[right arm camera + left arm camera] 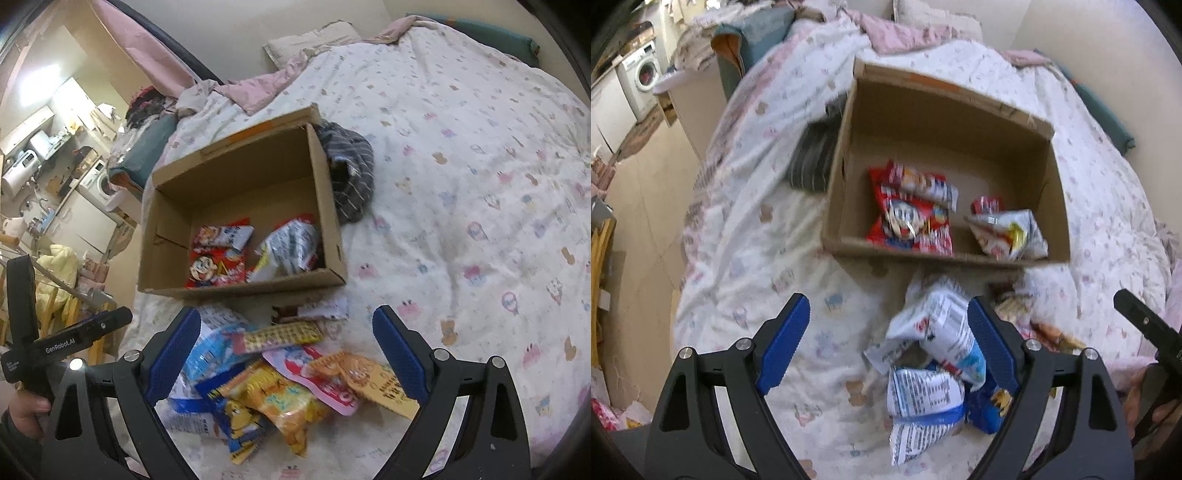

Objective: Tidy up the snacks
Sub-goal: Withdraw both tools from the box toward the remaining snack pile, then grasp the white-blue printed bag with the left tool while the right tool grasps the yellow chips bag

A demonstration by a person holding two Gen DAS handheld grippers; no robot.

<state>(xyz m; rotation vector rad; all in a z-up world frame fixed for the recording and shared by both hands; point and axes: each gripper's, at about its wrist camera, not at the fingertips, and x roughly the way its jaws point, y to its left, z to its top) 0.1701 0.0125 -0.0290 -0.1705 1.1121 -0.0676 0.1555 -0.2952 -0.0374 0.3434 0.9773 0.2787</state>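
Blue-padded jaws of the left gripper (886, 347) are seen spread wide with nothing clamped; a white packet (942, 325) lies low and centre in that view, just inside the right-hand pad. The right gripper (286, 354) is likewise wide open and empty above the loose snack pile (295, 384) at bottom centre. Beyond, the cardboard box (332, 229) is noted mid-frame on the printed quilt (480, 184), some red packets (218, 266) already inside. Risk is judged as follows: several overlapped packets could be pinched together, or a slick wrapper could slip out; the soft bedding could let the box tip if its rim is struck.
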